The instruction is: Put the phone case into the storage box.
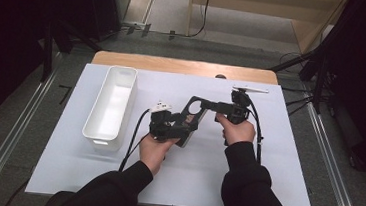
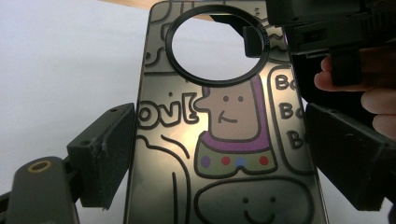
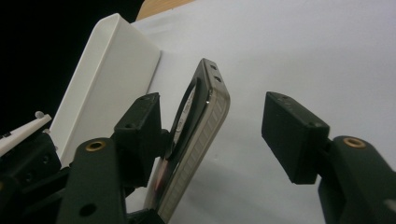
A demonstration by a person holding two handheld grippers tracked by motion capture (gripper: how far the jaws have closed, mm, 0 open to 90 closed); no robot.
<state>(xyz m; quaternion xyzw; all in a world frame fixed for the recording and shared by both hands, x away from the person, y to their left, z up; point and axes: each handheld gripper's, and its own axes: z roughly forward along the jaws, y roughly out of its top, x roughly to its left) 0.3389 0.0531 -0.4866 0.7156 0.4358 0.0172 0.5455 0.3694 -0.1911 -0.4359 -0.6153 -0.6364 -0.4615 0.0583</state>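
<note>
Two grippers meet over the middle of the white table sheet (image 1: 65, 163), and between them is a dark, glossy phone case (image 1: 193, 118) printed with cartoon figures and lettering, with a round black-ringed camera opening near its top. From above, the case sits just past centre, angled from six towards one o'clock, lifted off the sheet between both tools.

Left gripper (image 1: 181, 129) has it by the long edges: in the left gripper view the case (image 2: 224, 140) runs straight up the middle, one black pad at nine o'clock on its left edge, the other at three o'clock on its right edge, both pinching the sides. The ring opening sits at twelve o'clock there, with the other gripper and a person's fingers showing at one to two o'clock.

Right gripper (image 1: 206, 105) comes in from three o'clock in the high view, reaching for the case's top end. In the right gripper view the case (image 3: 201, 135) stands edge-on, tilted, one jaw right against its face at nine o'clock, the other jaw well clear at three o'clock, so it brackets the case without squeezing it.

Off at nine o'clock from the case, a long white plastic bin (image 1: 112, 106) stands on the sheet, well apart.
</note>
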